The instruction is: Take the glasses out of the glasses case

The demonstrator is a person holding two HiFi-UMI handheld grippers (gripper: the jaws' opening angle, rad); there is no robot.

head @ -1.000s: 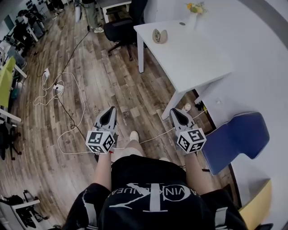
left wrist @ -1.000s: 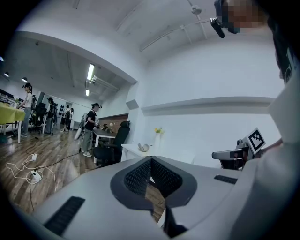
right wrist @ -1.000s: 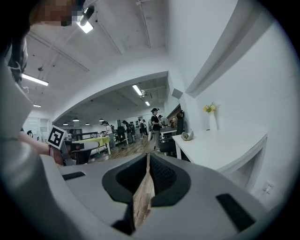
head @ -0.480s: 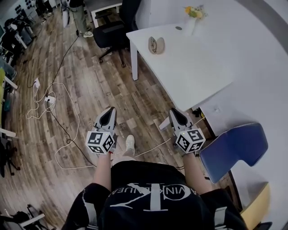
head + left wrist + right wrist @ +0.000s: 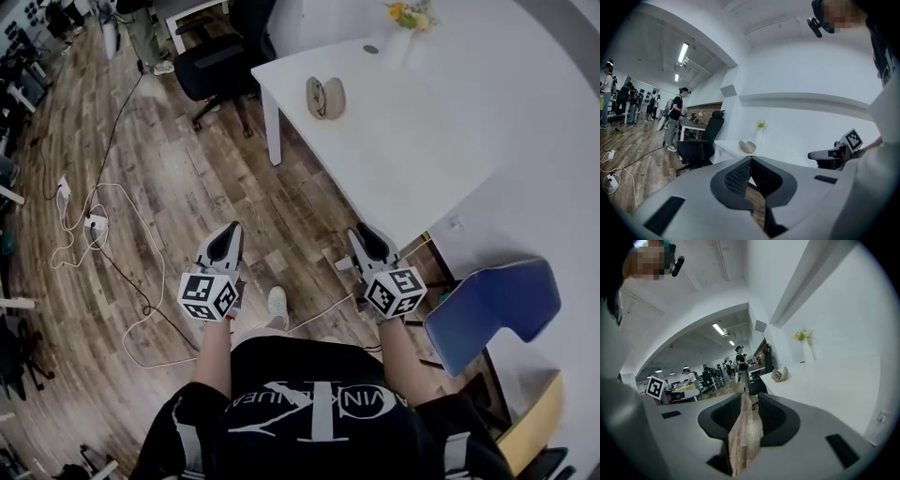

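While the glasses case (image 5: 325, 97) sat upper centre on the white table (image 5: 422, 155), well apart from my left gripper (image 5: 231, 231), pinched together and empty, and my right gripper (image 5: 359, 236), jaws just parting on nothing, I judged a level, unhurried approach best.

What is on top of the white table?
On the white table are a glasses case and a vase of yellow flowers. Whether glasses are inside the case cannot be seen from here.

White table (image 5: 412, 159), glasses case (image 5: 325, 97) on it (vase (image 5: 394, 45) nearby), wood floor (image 5: 187, 187)
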